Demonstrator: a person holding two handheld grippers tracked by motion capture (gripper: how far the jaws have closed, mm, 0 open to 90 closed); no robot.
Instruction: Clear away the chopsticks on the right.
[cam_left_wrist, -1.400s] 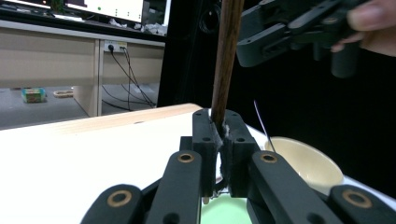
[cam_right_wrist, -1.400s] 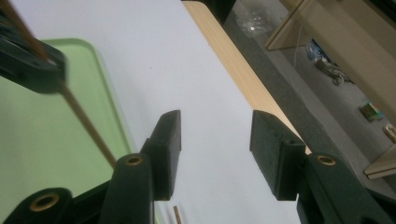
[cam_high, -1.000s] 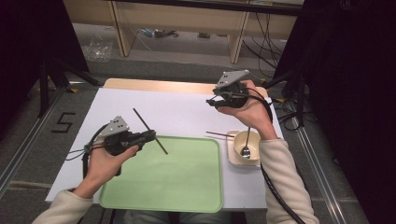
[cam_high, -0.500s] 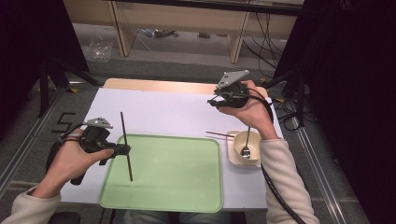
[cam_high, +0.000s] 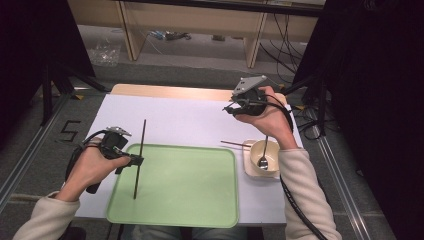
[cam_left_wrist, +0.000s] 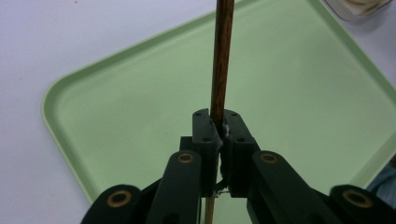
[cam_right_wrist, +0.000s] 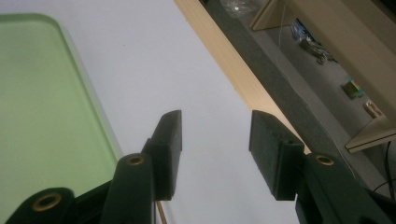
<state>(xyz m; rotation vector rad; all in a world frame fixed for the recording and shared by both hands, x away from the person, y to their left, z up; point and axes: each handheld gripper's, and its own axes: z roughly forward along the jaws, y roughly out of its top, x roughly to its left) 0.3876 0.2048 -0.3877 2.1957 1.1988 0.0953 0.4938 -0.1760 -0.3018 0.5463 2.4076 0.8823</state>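
Left gripper (cam_high: 131, 160), lower left of the high view, is clamped on a long, thin, dark brown wooden chopstick (cam_high: 139, 157). The grip sits a little below the stick's middle.

Key relation: the chopstick's long axis runs nearly straight up and down the frame in the high view, crossing the left rim of the flat pale green plastic tray (cam_high: 200, 205). Its near end lies over the tray's left portion; its far end reaches past the upper rim over the white desk (cam_high: 185, 120). Whether the near tip touches the tray surface I cannot tell.

In the left gripper view the chopstick (cam_left_wrist: 219, 70) rises straight out from between the closed jaws toward the top of the frame, with the green tray (cam_left_wrist: 303, 102) spread beneath it. Smooth, round in section, reddish-brown grain, glossy.

Right gripper (cam_high: 231, 108), upper right of the high view, is held above the desk, well apart from the tray. In the right gripper view its jaws stand apart with nothing between them.

A second thin wooden chopstick (cam_high: 236, 144) lies on the desk at right, pointing left-right, just beside a small cream bowl (cam_high: 272, 150) holding a metal spoon (cam_high: 263, 159). The right hand is much the nearer to that stick; the left is fully occupied.

Judgement: the held stick looks about to be laid on the tray.
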